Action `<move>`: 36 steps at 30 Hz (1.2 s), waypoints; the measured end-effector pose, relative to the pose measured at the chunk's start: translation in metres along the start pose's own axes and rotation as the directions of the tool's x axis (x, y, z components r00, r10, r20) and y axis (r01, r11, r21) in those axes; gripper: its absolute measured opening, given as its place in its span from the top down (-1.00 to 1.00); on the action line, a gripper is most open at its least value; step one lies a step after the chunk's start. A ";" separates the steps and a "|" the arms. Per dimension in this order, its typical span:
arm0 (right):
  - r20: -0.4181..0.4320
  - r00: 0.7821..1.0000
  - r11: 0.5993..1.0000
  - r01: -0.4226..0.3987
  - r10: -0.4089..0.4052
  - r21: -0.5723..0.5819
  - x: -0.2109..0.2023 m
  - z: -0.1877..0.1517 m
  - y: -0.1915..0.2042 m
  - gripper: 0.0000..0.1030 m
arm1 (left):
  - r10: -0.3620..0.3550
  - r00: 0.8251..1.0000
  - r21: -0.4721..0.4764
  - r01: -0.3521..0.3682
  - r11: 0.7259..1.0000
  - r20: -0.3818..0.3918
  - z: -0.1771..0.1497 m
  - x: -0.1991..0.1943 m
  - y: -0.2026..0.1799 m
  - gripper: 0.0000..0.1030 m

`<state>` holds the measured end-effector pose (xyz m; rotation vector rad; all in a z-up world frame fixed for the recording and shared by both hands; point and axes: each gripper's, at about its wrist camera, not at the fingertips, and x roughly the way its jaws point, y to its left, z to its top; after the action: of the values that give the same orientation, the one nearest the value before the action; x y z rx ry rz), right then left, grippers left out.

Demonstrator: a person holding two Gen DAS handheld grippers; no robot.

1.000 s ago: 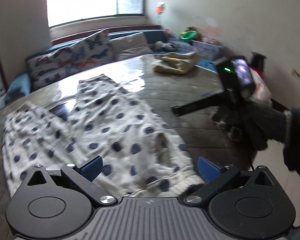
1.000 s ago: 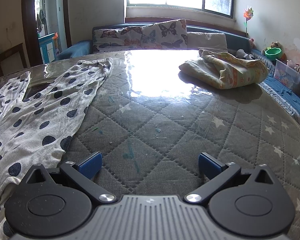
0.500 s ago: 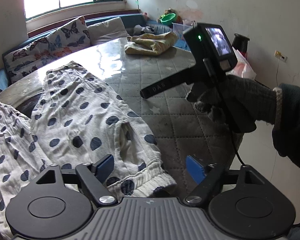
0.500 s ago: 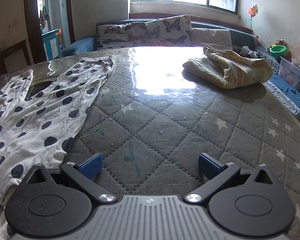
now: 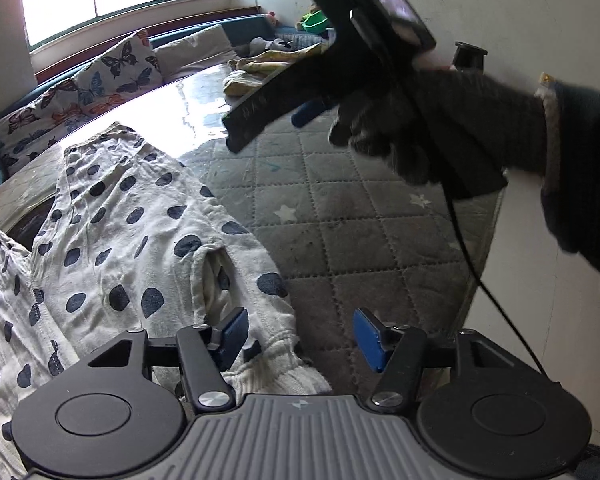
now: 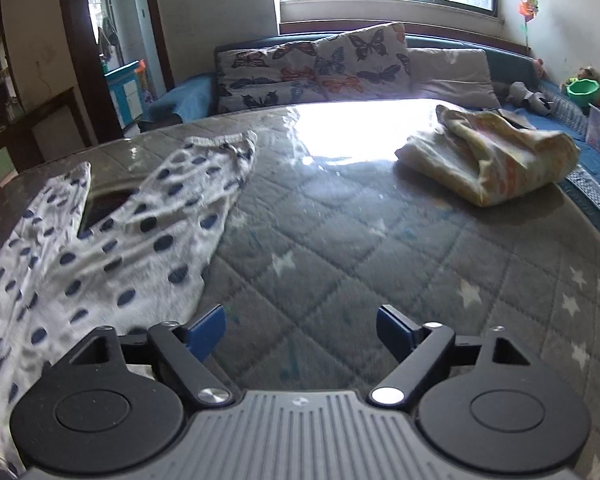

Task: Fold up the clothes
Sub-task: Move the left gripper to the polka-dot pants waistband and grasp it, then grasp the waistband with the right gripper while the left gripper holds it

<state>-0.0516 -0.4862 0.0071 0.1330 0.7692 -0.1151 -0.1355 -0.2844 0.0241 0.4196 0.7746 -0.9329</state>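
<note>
1. Left gripper (image 5: 300, 334): jaws spread wide and holding nothing; its blue pads (image 5: 233, 330) hover just above the gathered waistband of the polka-dot trousers (image 5: 140, 240), at the near edge of the table (image 5: 340, 216).
2. Right gripper (image 6: 300, 334): jaws likewise wide apart and empty, poised over the bare quilted cover of the table (image 6: 380, 248); seen from the left wrist camera, it is held in a dark-gloved right hand (image 5: 428, 128) above the table's right side.
3. Polka-dot trousers (image 6: 132, 240): white with dark blue spots, spread flat along the table's left side, one leg running toward the far edge, the waistband at the near edge.
4. Folded yellow cloth (image 6: 492, 160): lies near the far right edge, well apart from the trousers.
5. Butterfly-print cushions (image 6: 316, 64): on the blue sofa beyond the table's far edge, beneath the window.
</note>
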 end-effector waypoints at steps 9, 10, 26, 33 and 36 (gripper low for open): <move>-0.012 0.998 0.998 -0.058 0.057 -0.014 0.013 0.043 0.004 -0.35 | -0.012 1.000 -0.029 0.012 1.000 -0.017 0.007 0.014 0.003 -0.10; -0.015 0.998 0.998 -0.064 0.064 -0.015 0.015 0.047 0.005 -0.26 | -0.013 1.000 -0.031 0.012 0.999 -0.016 0.008 0.015 0.004 -0.10; -0.071 0.987 0.989 -0.144 0.145 0.013 0.104 0.124 0.033 0.06 | -0.129 0.992 -0.119 0.129 0.984 0.014 0.010 0.016 0.034 0.77; -0.098 0.986 0.990 -0.131 0.136 0.059 0.159 0.153 0.041 0.05 | -0.181 0.983 -0.156 0.183 0.971 0.031 0.010 0.016 0.048 0.79; -0.101 0.987 0.991 -0.120 0.126 0.067 0.174 0.159 0.043 0.05 | -0.196 0.980 -0.166 0.200 0.966 0.044 0.010 0.014 0.054 0.79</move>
<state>0.1877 -0.4793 0.0019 0.2457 0.8603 -0.0142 -0.0812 -0.2694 0.0197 0.1816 0.8753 -1.0472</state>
